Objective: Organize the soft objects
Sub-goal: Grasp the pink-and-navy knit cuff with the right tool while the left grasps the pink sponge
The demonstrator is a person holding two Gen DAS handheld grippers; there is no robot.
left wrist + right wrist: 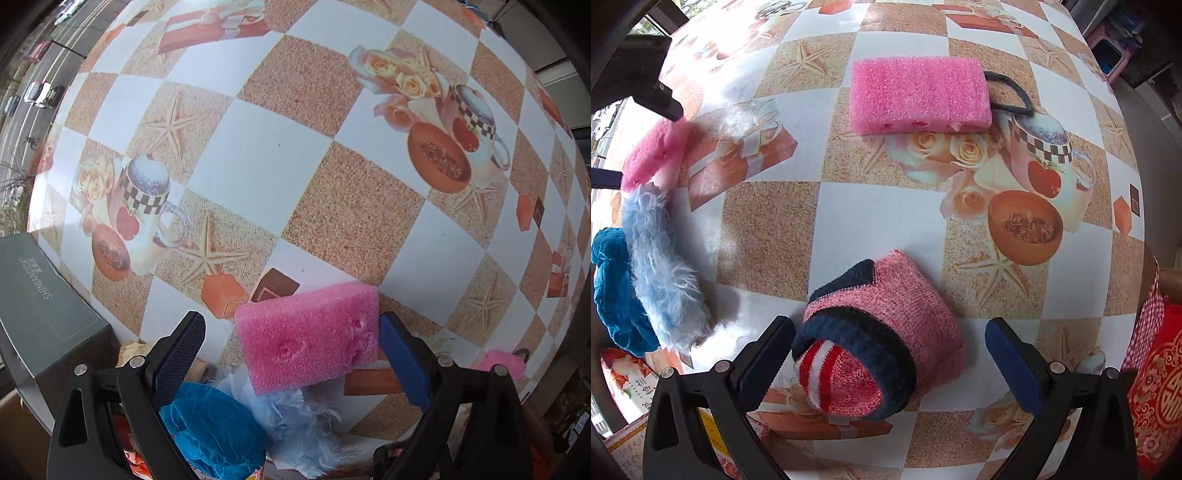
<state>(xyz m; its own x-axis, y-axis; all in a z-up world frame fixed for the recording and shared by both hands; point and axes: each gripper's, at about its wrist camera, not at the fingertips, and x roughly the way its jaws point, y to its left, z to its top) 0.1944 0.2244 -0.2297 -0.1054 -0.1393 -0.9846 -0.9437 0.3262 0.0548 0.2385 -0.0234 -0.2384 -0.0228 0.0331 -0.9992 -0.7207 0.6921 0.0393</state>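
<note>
My left claw (291, 347) hangs released around a pink sponge (308, 338) beside the fluffy pile, apparently grouping softs. My right claw (890, 354) gapes, straddling the rolled knit (879, 332) on the counter (871, 218), ready to grab.

Pink sponge (919, 96) flat on table; rolled pink-navy knit (886, 332) nearer; blue fluffy piece (661, 280) left.

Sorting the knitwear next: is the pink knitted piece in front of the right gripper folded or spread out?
Folded. The pink knitted piece lies bundled in layers, navy bands wrapping a red-and-white striped part, between the open right gripper.
</note>
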